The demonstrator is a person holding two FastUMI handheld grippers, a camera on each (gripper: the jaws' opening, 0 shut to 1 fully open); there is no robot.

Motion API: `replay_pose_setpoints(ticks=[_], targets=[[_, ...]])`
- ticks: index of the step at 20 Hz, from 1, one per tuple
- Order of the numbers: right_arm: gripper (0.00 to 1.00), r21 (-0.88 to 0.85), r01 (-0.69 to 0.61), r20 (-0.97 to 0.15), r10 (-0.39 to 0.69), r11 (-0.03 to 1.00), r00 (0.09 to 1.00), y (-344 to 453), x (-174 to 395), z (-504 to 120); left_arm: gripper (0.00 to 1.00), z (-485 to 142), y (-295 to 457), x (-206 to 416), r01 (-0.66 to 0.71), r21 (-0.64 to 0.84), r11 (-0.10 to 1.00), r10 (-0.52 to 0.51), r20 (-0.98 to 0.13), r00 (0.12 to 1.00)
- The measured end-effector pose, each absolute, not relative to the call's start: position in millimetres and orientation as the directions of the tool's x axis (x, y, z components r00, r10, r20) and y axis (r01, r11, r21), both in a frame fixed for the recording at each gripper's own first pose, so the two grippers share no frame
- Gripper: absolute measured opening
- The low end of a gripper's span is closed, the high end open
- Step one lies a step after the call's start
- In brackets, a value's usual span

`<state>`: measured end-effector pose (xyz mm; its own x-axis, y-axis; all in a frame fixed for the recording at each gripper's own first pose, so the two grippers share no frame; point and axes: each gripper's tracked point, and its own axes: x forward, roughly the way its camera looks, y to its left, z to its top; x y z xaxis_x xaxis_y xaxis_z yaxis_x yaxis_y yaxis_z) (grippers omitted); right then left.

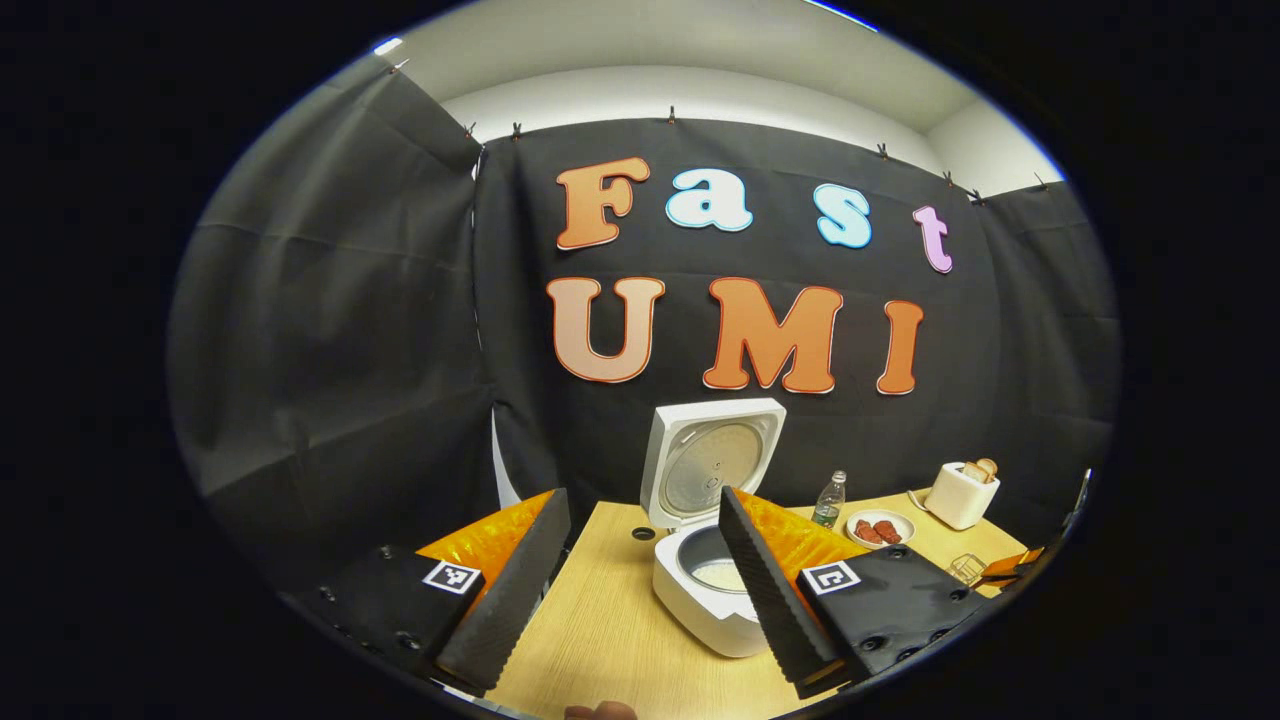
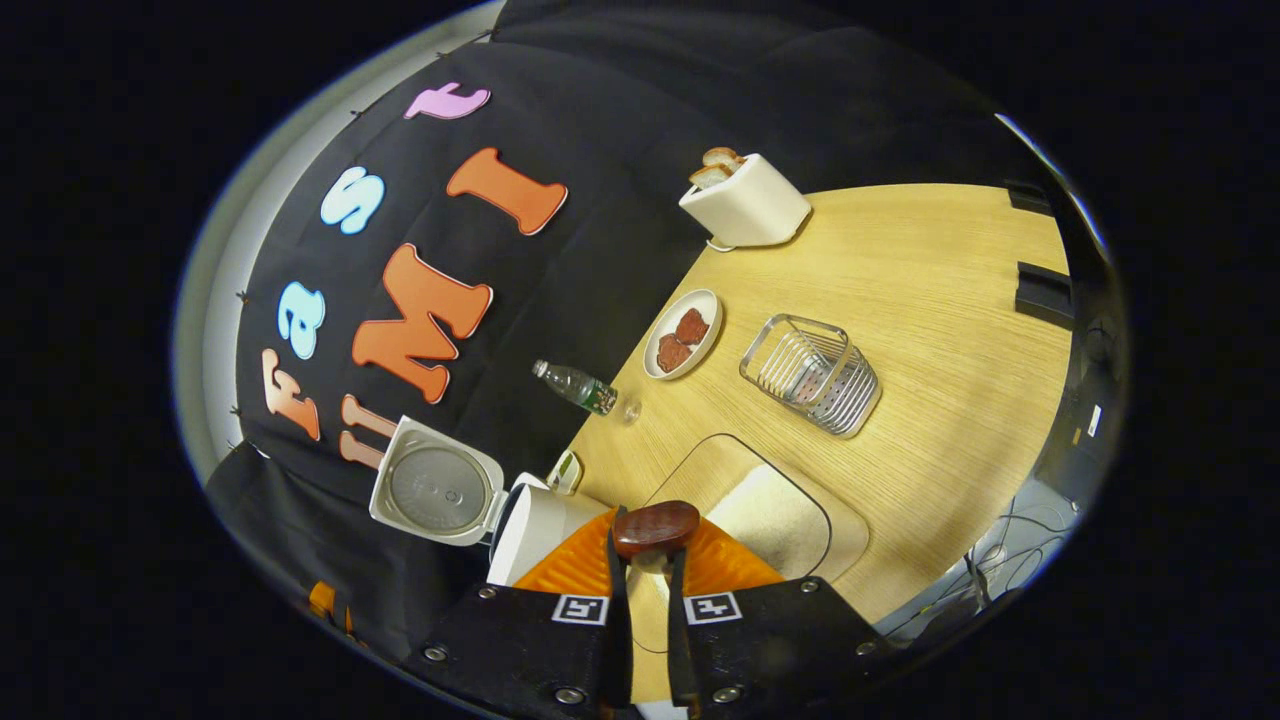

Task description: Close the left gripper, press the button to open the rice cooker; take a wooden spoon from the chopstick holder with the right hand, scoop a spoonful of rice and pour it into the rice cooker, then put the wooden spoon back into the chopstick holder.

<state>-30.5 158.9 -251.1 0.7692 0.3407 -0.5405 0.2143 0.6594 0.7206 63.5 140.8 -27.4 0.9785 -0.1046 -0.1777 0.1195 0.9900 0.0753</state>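
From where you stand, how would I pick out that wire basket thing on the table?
Start at the wooden table and find the white toaster with bread in it by the black cloth wall. Coming nearer from it, past the small plate with two reddish pieces, stands the chopstick holder. It is the one see-through thing there: a rack of thin shiny metal wires.

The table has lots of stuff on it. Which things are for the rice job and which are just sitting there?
For the job: rice cooker, lid open; wooden spoon in the right gripper; metal chopstick holder; rice tray.

Just sitting there: toaster, plate of food, water bottle.
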Motion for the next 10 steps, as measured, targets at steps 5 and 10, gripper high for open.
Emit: replay_pose_setpoints(ticks=[5, 10], targets=[[0.13, 0.750, 0.229, -0.522, 0.344, 0.620, 0.781, 154.1, -26.7, -237.2, 1.00, -20.2, 133.3, 62.0, 0.126, 0.074, 0.989, -0.113, -0.161, 0.981], [0.13, 0.796, 0.240, -0.489, 0.357, 0.556, 0.796, 160.7, -17.0, -225.5, 1.00, -14.2, 134.4, 62.2, 0.117, 0.080, 0.990, -0.104, -0.149, 0.983]])
